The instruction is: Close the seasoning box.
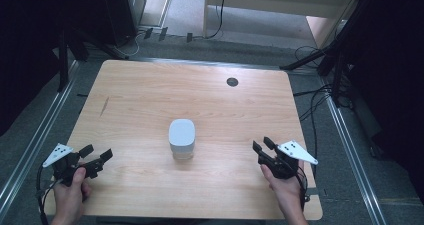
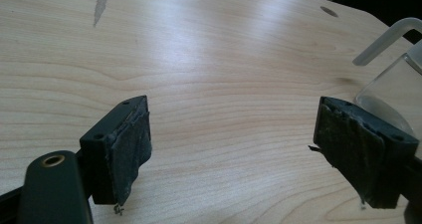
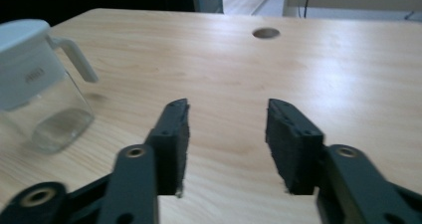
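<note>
- One clear jug [image 1: 181, 139] with a white lid [image 3: 20, 32] and side handle [image 3: 77, 58] stands mid-table, between the grippers and well apart from both.
- It looks rigid, light, slippery and likely breakable; the handle or lid rim seems safest to grip.
- Left gripper [image 1: 98, 155] and right gripper [image 1: 263, 145] have jaws spread, empty.
- Bare table [image 1: 150, 95] surrounds it; edges are far off.

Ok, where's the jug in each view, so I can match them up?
High view: jug at table centre, between both grippers.
Left gripper view: at the right edge, handle and clear wall showing.
Right gripper view: far left, handle pointing right.
Shared landmark: the round hole in the table's far side.
</note>
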